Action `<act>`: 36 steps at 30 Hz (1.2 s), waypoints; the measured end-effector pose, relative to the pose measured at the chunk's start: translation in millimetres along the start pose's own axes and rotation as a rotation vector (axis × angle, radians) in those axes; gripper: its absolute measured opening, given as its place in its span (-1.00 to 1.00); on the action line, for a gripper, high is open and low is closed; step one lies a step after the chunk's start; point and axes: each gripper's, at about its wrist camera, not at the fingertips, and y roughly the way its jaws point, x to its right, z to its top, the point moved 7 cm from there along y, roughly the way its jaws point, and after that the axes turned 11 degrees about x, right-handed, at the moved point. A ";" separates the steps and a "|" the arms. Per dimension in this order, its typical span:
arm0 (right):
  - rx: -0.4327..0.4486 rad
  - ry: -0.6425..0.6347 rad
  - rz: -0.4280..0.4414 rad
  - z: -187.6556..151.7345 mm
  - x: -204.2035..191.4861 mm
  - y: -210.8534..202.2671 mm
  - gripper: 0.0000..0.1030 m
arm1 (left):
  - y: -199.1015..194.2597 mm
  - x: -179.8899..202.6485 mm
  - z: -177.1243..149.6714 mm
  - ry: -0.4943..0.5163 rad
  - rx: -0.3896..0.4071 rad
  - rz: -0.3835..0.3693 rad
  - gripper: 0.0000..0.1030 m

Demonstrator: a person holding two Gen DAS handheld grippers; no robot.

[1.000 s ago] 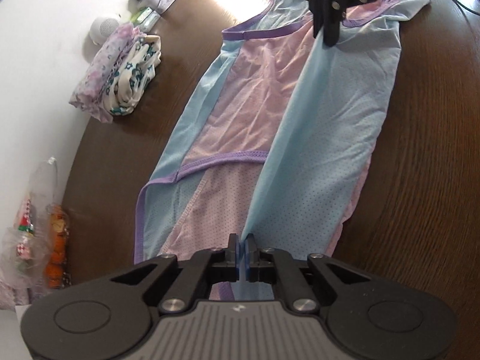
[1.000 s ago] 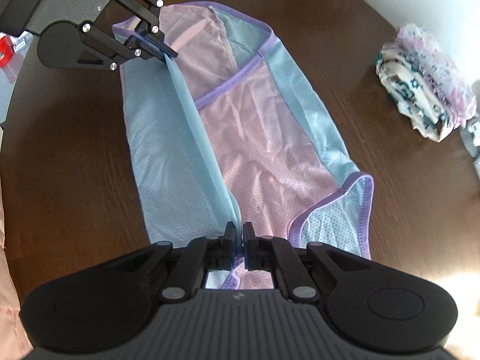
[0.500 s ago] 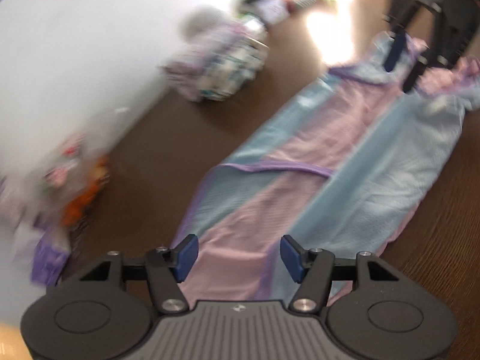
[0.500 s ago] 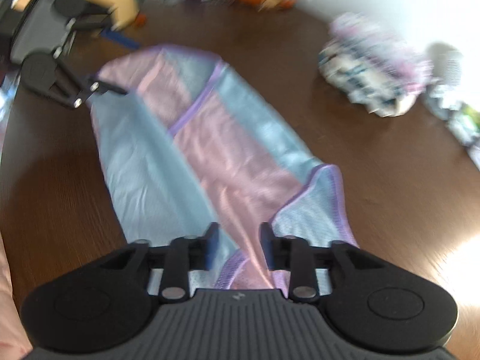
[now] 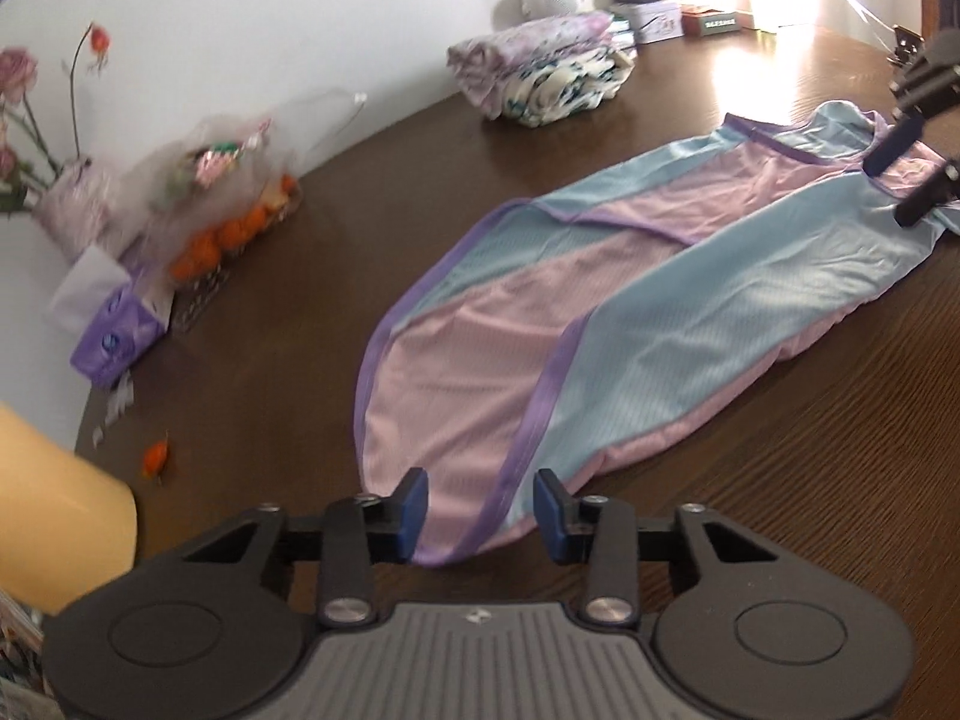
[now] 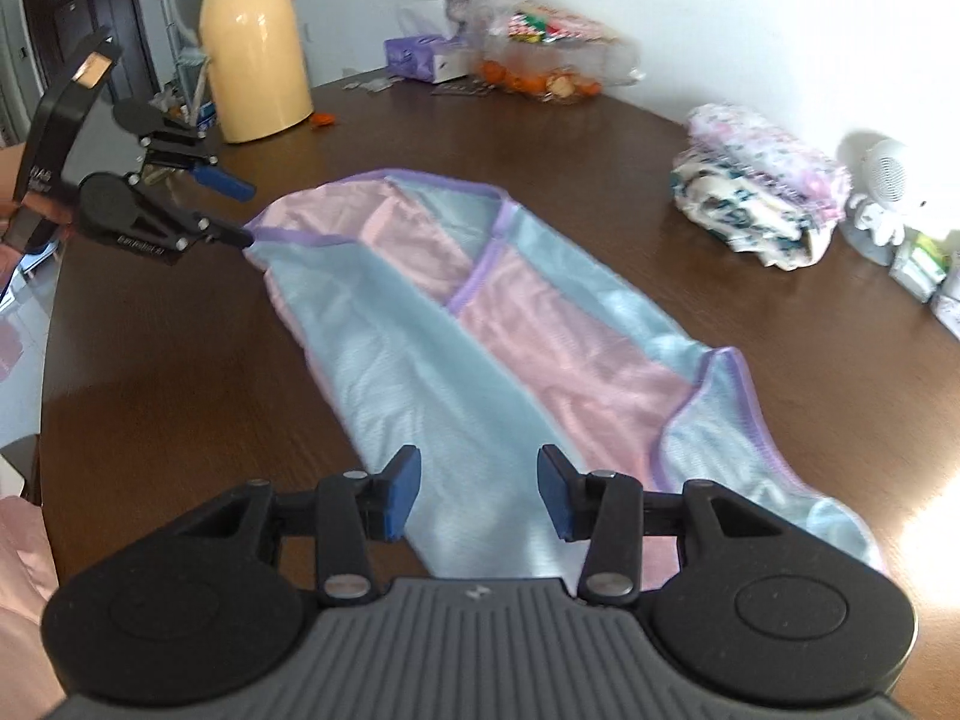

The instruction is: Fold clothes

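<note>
A pink and light-blue garment (image 5: 600, 312) with purple trim lies lengthwise on the dark wooden table (image 5: 810, 480), its blue side panel folded flat over the middle. My left gripper (image 5: 483, 507) hovers over the purple-trimmed end. Its jaws are closing with the hem lying below them, and the pads do not press on it. My right gripper (image 6: 478, 492) is open above the other end of the garment (image 6: 456, 324), holding nothing. Each gripper shows in the other's view: the right one (image 5: 906, 174) at the far end, the left one (image 6: 240, 210) by the far purple edge.
A folded stack of patterned clothes (image 6: 762, 204) lies at the table's wall side. A yellow thermos (image 6: 252, 42), a purple tissue box (image 5: 114, 330), a bag of oranges (image 5: 228, 204) and a white speaker figure (image 6: 882, 192) line the edges. Bare wood surrounds the garment.
Both grippers held the blue fold edge pinched and raised a second ago. They have let go, opened and drawn back, and the blue panel now lies flat.
</note>
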 end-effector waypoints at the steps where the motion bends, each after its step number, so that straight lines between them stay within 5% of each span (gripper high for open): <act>1: -0.004 0.004 -0.002 -2.7 -2.0 2.8 -0.16 | 2.0 -1.6 -3.0 -0.005 -0.006 -0.001 -0.35; 6: -0.021 0.058 -0.020 -15.8 -1.5 14.2 -0.16 | 13.0 -9.1 -12.3 -0.021 -0.032 -0.018 -0.83; 16: -0.017 0.129 -0.040 -29.6 10.8 13.3 -0.05 | 20.7 -20.8 -11.2 -0.041 -0.036 0.001 -0.76; 18: -0.014 0.131 -0.037 -28.7 8.1 11.8 0.04 | 15.6 -22.1 -8.7 -0.060 -0.020 0.037 -0.05; 20: 0.021 0.134 -0.042 -24.9 5.5 0.5 0.13 | -0.2 -16.5 0.2 -0.073 0.050 0.063 0.29; 22: 0.076 0.142 -0.061 -21.0 3.5 -18.0 0.58 | -21.2 -4.5 10.8 -0.080 0.133 0.077 0.51; 24: 0.133 0.150 -0.093 -19.4 1.6 -40.4 0.82 | -39.0 16.5 19.5 -0.068 0.201 0.082 0.90; 25: 0.150 0.157 -0.113 -21.6 1.4 -50.5 0.98 | -47.5 28.4 23.6 -0.059 0.233 0.083 0.94; 31: 0.206 0.250 -0.260 -55.0 11.6 -99.5 0.99 | -67.5 110.2 41.1 -0.089 0.346 -0.012 1.00; 36: 0.262 0.272 -0.502 -84.5 25.8 -128.7 0.99 | -66.6 167.0 58.7 -0.147 0.395 -0.054 1.00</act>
